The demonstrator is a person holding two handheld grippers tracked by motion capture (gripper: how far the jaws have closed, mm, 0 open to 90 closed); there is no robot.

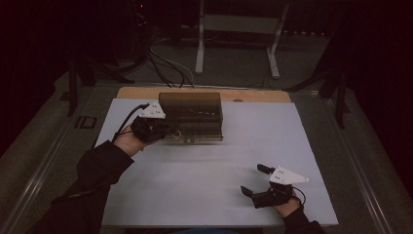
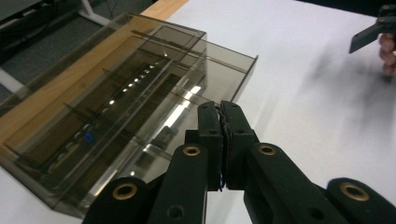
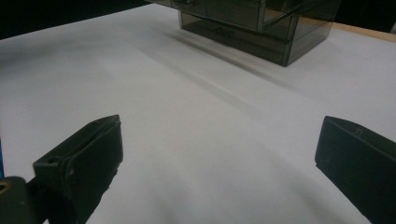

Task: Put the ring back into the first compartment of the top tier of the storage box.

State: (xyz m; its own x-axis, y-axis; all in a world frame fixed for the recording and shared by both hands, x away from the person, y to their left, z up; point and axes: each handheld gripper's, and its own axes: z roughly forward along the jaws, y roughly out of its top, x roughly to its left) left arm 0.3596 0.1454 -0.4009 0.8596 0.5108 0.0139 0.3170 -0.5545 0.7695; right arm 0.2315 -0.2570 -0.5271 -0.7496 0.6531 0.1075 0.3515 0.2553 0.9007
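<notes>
A smoky see-through drawer box [image 1: 191, 114] stands at the back middle of the white sheet [image 1: 219, 165]. In the left gripper view the box [image 2: 116, 93] shows inner dividers, small items and one drawer [image 2: 229, 70] slid partly out. My left gripper [image 1: 171, 131] is at the box's front left corner. Its jaws [image 2: 223, 112] are pressed together just before the drawer's front, and I see nothing between the pads. My right gripper [image 1: 253, 179] rests near the front right of the sheet, open and empty [image 3: 224, 154], facing the box [image 3: 261, 23].
A wooden tabletop edge [image 1: 204, 92] shows behind the box. Beyond it are a white desk frame [image 1: 238, 29] and floor cables [image 1: 165, 63]. The right hand and its gripper [image 2: 373, 35] appear far off in the left gripper view.
</notes>
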